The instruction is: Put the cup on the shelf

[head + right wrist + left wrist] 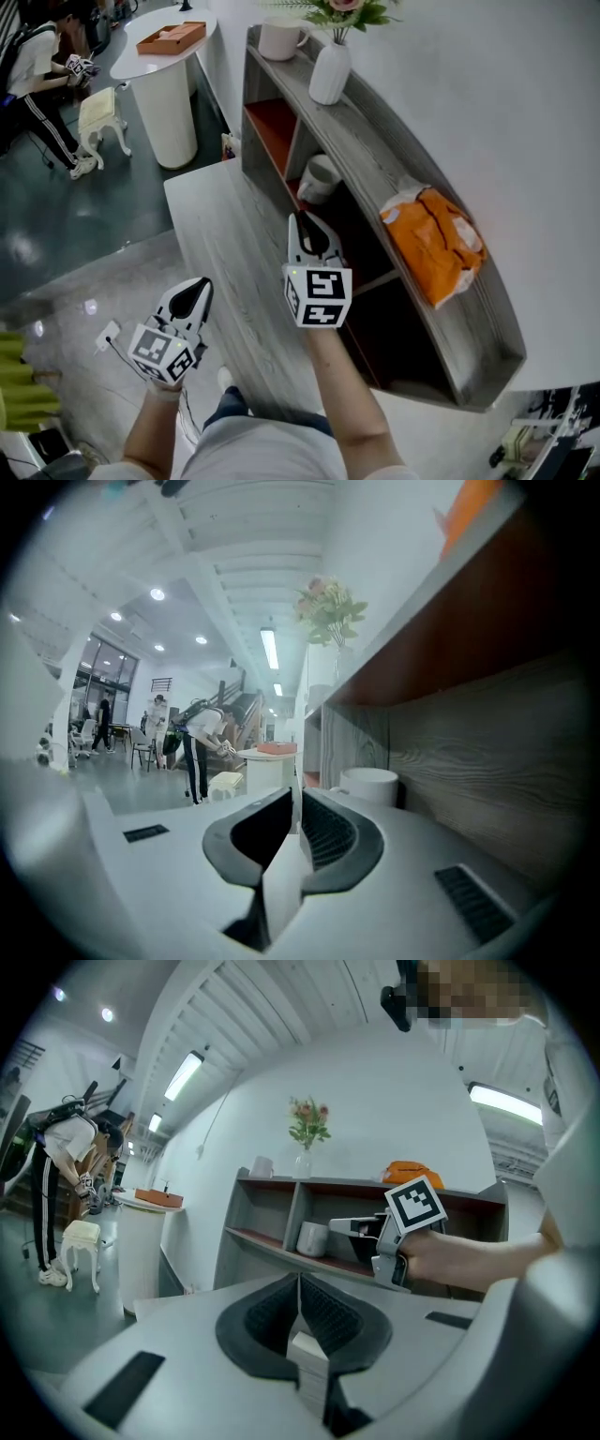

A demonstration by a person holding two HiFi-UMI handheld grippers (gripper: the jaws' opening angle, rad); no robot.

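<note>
A white cup (319, 178) stands inside the middle compartment of the grey shelf (375, 178); it also shows as the cup (312, 1238) in the left gripper view and the cup (370, 785) in the right gripper view. My right gripper (303, 219) hovers at the front of the shelf, just short of the cup, jaws shut with nothing between them (295, 794). My left gripper (199, 285) hangs lower left over the wooden board (225, 244), also shut and empty (299, 1281).
On the shelf's top stand a second white cup (279, 37), a white vase (330, 70) with flowers and an orange bag (436, 242). A round white table (164, 94) with an orange tray, a small stool (101, 112) and a bending person (37, 75) are at far left.
</note>
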